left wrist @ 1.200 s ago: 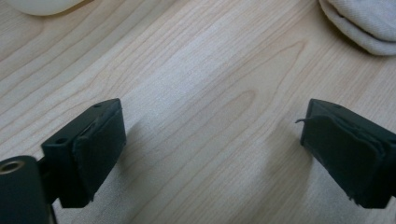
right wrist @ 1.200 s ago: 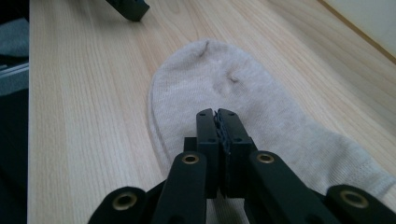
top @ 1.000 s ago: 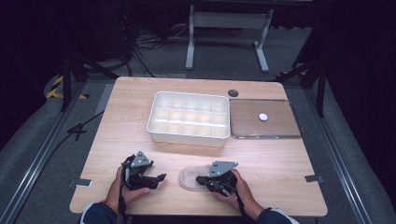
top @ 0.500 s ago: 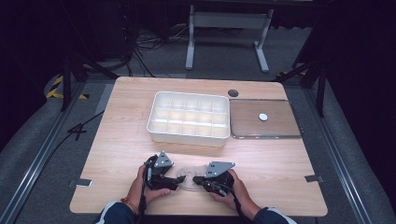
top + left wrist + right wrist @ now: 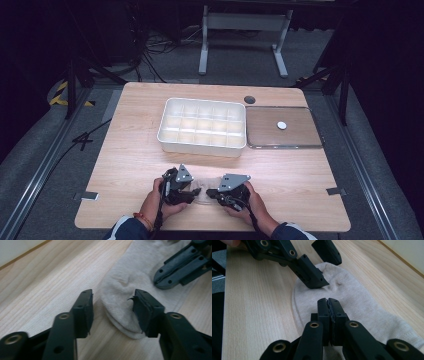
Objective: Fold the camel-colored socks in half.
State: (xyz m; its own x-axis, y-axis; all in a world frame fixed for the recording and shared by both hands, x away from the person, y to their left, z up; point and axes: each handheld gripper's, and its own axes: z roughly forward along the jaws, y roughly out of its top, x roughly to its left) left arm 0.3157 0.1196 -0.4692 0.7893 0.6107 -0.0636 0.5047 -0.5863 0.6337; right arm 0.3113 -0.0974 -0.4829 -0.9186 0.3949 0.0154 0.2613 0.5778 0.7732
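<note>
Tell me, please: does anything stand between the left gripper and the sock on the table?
Nothing visible does. The left gripper has its jaws around the toe end of the sock, which they have just been closing on. The right gripper is shut over the sock further along.

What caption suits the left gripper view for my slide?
Left gripper straddles the toe of a beige sock on the table.

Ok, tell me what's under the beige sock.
The beige sock lies flat on the wooden table, bare wood showing all round it. Anything tucked beneath the fabric would be covered, though no bulge shows.
</note>
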